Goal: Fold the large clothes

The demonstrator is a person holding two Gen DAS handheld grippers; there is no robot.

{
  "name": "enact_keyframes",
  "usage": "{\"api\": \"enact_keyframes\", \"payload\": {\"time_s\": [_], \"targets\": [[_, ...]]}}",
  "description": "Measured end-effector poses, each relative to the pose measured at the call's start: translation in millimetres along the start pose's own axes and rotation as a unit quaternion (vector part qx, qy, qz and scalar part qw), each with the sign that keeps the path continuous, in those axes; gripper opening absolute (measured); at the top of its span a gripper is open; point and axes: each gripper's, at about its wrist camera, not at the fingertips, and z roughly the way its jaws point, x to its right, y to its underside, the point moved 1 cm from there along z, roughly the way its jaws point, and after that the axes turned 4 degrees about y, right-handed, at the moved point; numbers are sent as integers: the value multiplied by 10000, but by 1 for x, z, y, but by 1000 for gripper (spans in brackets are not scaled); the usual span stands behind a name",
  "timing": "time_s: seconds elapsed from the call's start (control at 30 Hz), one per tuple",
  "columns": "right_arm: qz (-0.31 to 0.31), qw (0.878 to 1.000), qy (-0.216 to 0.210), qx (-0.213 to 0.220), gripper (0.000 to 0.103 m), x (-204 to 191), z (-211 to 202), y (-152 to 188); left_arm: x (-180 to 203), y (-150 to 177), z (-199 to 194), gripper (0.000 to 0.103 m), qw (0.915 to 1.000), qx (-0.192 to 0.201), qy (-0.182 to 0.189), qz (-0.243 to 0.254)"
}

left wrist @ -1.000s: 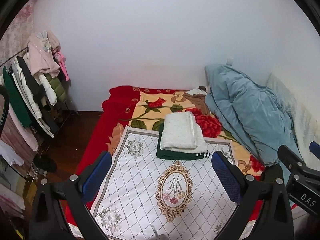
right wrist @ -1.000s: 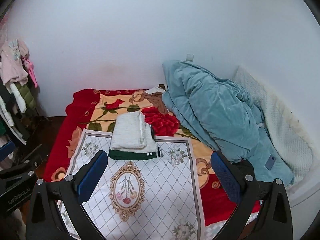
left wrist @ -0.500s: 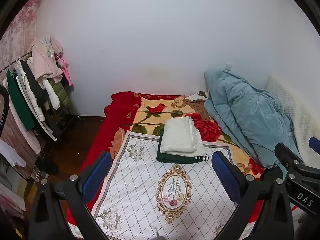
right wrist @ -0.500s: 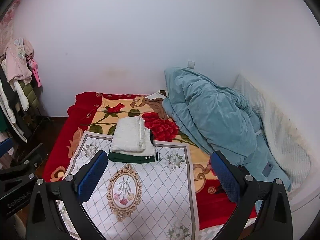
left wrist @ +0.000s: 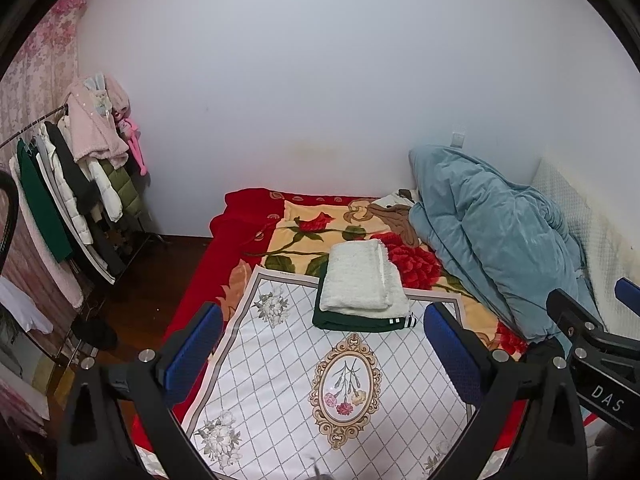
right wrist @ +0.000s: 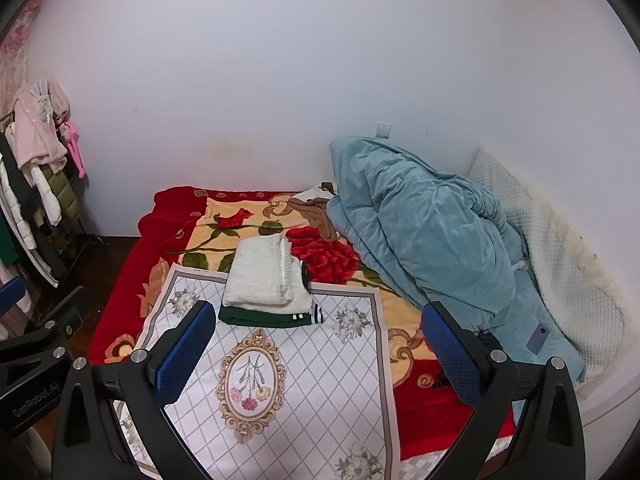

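Hovering above the near end of the bed (left wrist: pixel 240 216), the left gripper (left wrist: pixel 324 344) and the right gripper (right wrist: pixel 314 344) both hang with jaws spread wide and nothing between their blue textured pads. Below them lies a smooth white mat (left wrist: pixel 288 380) printed with a grey lattice and an oval floral medallion. At its far edge sits the folded stack: a fluffy cream garment (left wrist: pixel 360 280) squared on top of a dark green garment (left wrist: pixel 348 322) with white-striped trim. The likely risk is a careless reach nudging the plush top layer, which looks thick and springy, so it could slide off or spring open. Beyond, a fleecy red rose blanket (right wrist: pixel 320 256) covers the bed, and a bulky teal quilt (right wrist: pixel 420 240) is heaped against the wall, well apart from the stack.
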Motion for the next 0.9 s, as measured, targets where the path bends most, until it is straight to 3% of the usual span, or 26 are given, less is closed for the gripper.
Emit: {"api": "enact_keyframes", "payload": {"time_s": [0.9], "targets": [[32, 9999, -120, -35, 103, 3, -2, 3, 12, -4, -10, 102, 10000, 15, 25, 29]]}}
